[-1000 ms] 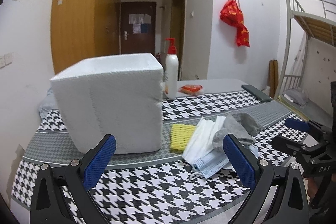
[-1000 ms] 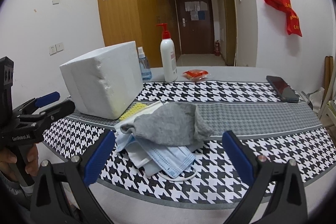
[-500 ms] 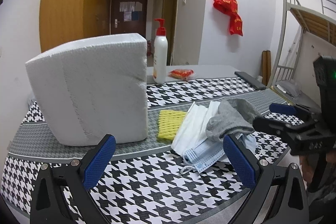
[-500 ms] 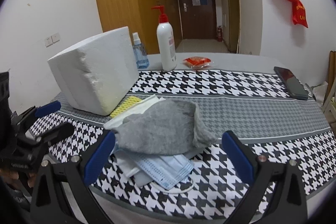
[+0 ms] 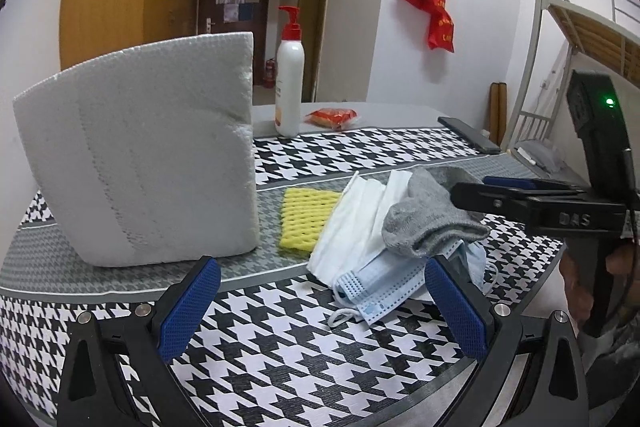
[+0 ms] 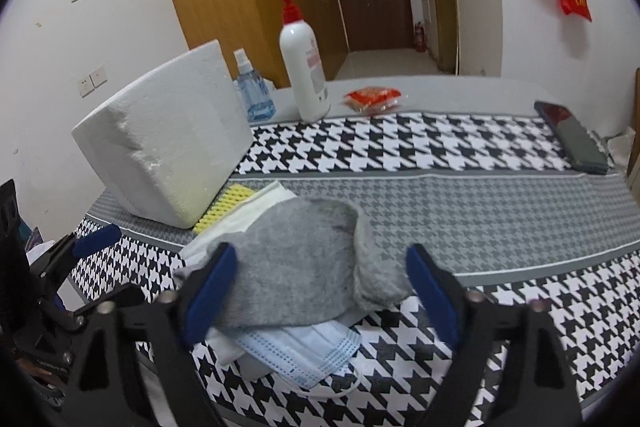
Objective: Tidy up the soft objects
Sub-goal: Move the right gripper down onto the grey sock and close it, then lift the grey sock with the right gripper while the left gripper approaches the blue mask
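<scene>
a: nearest, the right gripper (image 6: 320,291) is closing round the grey sock (image 6: 296,267), pads not pressing yet. left gripper (image 5: 320,307) gapes open, nothing in it.

b: how will the sock handle?

a: light, limp and fuzzy, likely to droop; i'd pinch the bunched middle. it lies atop the face masks (image 6: 304,351), which are thin and slippery.

b: beyond the sock?

a: a yellow foam net (image 5: 304,219), then the white foam block (image 5: 148,163).

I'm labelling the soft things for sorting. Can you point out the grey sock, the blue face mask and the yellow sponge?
grey sock (image 6: 296,267): right wrist view, middle of its flat body.
blue face mask (image 6: 304,351): right wrist view, pleated front under the sock.
yellow sponge (image 5: 306,219): left wrist view, centre of its ribbed top.
</scene>
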{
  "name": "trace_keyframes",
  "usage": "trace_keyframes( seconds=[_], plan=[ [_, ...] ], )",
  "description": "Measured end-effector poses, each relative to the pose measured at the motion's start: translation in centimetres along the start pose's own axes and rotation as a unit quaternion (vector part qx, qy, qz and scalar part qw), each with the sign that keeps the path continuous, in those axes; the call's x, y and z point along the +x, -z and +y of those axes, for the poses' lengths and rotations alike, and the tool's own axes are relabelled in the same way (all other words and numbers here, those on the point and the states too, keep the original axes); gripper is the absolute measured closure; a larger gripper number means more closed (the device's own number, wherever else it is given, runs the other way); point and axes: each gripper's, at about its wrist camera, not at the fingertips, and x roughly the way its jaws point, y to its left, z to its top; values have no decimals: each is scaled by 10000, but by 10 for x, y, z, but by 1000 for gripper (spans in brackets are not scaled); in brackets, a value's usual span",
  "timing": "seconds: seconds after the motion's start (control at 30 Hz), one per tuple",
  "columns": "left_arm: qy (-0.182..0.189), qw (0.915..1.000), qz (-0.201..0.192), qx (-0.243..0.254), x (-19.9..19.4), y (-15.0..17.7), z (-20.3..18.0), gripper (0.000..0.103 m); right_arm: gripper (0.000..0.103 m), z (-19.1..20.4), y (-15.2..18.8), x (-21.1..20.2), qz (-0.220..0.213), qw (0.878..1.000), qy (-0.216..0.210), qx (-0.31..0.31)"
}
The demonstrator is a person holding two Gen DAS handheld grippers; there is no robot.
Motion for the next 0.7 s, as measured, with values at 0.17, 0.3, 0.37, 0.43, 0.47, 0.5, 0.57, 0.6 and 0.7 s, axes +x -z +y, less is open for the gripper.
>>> trace_keyframes(
  seconds=[0.17, 0.3, 0.37, 0.43, 0.47, 0.5, 0.57, 0.6, 0.7],
  plan=[
    [28, 10000, 30, -15, 3, 1, -1, 1, 39, -5, 0, 5, 150, 9999, -10, 34],
    [9, 10000, 49, -23, 7, 0, -1, 1, 60, -5, 2, 7, 230, 9997, 30, -41],
    [13, 10000, 48, -39, 9, -1, -1, 1, 72, -5, 3, 8, 255, 9996, 43, -64],
    [13, 10000, 50, -32, 9, 0, -2, 1, 80, -5, 4, 9, 284, 9995, 52, -91],
    [6, 10000, 49, -25, 11, -1, -2, 1, 86, -5, 5, 9, 283, 9996, 45, -83],
    [13, 10000, 50, -27, 11, -1, -2, 1, 88, -6, 5, 9, 278, 9996, 21, -69],
    [28, 10000, 50, -15, 12, -1, -2, 1, 88, -5, 4, 5, 234, 9997, 38, -77],
    [24, 10000, 45, -6, 12, -1, -3, 1, 88, -6, 4, 2, 191, 9998, 56, -58],
    [61, 10000, 48, 18, 13, -1, -4, 1, 89, -6, 2, -8, 43, 9999, 108, -63]
  ],
)
